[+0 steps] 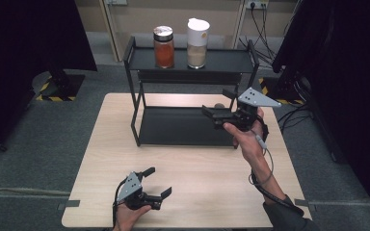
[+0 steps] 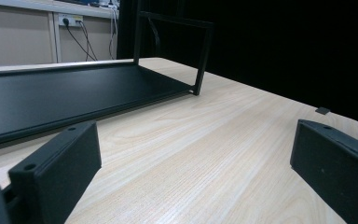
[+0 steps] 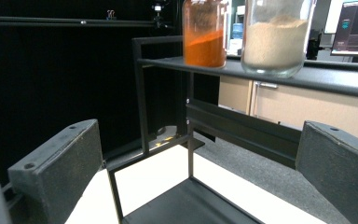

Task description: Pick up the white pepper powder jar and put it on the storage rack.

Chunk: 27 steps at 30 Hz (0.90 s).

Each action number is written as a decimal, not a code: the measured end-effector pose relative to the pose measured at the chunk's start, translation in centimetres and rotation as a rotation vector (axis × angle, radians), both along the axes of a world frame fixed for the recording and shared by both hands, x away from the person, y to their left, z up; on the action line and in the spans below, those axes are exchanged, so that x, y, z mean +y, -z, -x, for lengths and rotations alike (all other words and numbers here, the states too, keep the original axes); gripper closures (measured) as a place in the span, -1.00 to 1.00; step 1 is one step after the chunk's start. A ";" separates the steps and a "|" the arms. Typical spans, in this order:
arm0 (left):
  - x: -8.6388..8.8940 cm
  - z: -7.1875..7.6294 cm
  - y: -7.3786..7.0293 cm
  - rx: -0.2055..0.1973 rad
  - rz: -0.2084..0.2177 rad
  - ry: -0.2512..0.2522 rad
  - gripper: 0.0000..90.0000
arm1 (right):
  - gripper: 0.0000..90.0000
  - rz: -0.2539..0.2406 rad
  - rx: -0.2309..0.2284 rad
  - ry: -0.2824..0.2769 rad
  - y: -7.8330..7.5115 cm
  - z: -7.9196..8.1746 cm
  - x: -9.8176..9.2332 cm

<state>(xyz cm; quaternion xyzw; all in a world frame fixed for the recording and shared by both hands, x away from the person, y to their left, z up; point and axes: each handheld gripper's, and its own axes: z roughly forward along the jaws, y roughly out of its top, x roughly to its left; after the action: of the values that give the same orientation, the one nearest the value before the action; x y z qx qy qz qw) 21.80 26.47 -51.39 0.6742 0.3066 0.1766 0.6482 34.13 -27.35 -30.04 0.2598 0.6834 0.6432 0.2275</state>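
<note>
Reaching stage: right hand-held gripper [image 1: 220,107], jaws apart and empty, sits by the rack's [image 1: 139,91] lower shelf while orange jar [image 1: 164,47] and beige jar [image 1: 197,43] stand up top; next lift to them; left hand-held gripper [image 1: 157,181] idles open on worktop [image 1: 212,192].

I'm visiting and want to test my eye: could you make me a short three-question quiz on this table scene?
1. True or false: both jars stand on the rack's top shelf.
2. Which jar holds orange powder: A, the silver-lidded jar, or B, the white-lidded jar?
3. Which tool is beside the rack's lower shelf?

Key: 1 true. 2 A. 3 the right tool, open and empty; the left tool lies open near the table's front edge.
</note>
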 end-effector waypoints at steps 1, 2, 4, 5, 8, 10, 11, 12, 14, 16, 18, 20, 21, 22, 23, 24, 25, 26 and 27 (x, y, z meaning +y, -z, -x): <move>0.0 0.0 0.0 0.000 0.000 0.000 -0.98 | -0.98 -0.001 -0.001 -0.002 0.2 0.1 -0.1; 0.0 0.0 0.0 0.000 0.000 0.000 -0.98 | -0.98 -0.002 0.000 -0.003 0.4 0.2 -0.1; 0.0 0.0 0.0 0.002 -0.002 0.000 -0.98 | -0.98 -0.002 0.000 -0.005 0.7 0.4 -0.2; 0.0 0.0 0.0 0.002 -0.001 -0.001 -0.98 | -0.98 0.000 0.000 -0.005 0.9 0.5 -0.3; 0.0 0.0 0.0 0.001 -0.001 -0.001 -0.98 | -0.98 -0.002 0.007 -0.008 1.5 0.8 -0.5; 0.0 0.0 0.0 0.001 -0.001 -0.001 -0.98 | -0.98 -0.003 0.009 -0.010 1.9 1.0 -0.6; 0.0 0.0 0.0 0.001 -0.001 -0.001 -0.98 | -0.98 -0.001 0.010 -0.009 2.1 1.1 -0.6; -0.1 0.0 0.0 0.002 -0.001 -0.001 -0.98 | -0.98 0.000 0.010 -0.009 2.3 1.2 -0.7; -0.1 0.0 0.0 0.002 0.000 -0.002 -0.98 | -0.98 -0.006 0.017 -0.016 2.7 1.4 -0.8; -0.1 0.0 0.0 0.003 0.000 -0.003 -0.98 | -0.98 -0.006 0.019 -0.021 3.1 1.6 -1.0; -0.1 0.0 0.0 0.002 -0.002 -0.001 -0.98 | -0.98 -0.004 0.022 -0.021 3.6 1.8 -1.0; -0.1 0.0 0.0 0.001 -0.002 -0.001 -0.98 | -0.98 -0.002 0.030 -0.026 4.0 2.0 -1.2; -0.1 0.0 0.0 0.001 -0.003 -0.001 -0.98 | -0.98 -0.003 0.033 -0.028 4.2 2.1 -1.2; -0.1 0.0 0.0 0.001 -0.002 -0.001 -0.98 | -0.98 -0.002 0.037 -0.031 4.5 2.2 -1.2; -0.1 0.0 0.0 0.001 -0.002 -0.001 -0.98 | -0.98 -0.003 0.039 -0.032 4.7 2.3 -1.3; -0.1 0.0 0.0 0.001 -0.002 -0.001 -0.98 | -0.98 -0.004 0.041 -0.033 4.9 2.4 -1.3; -0.1 0.0 0.0 0.001 -0.002 -0.002 -0.98 | -0.98 -0.005 0.041 -0.034 5.1 2.5 -1.3; -0.1 0.0 0.0 0.000 -0.002 -0.001 -0.98 | -0.98 -0.007 0.041 -0.035 5.3 2.7 -1.4; -0.1 0.0 0.0 0.000 -0.002 -0.001 -0.98 | -0.98 -0.011 0.041 -0.035 5.6 2.8 -1.4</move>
<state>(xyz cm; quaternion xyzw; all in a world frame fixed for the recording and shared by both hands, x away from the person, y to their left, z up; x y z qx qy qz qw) 21.81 26.39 -51.40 0.6748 0.3069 0.1773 0.6473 31.35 -28.73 -35.61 0.2621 0.6891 0.6452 0.2006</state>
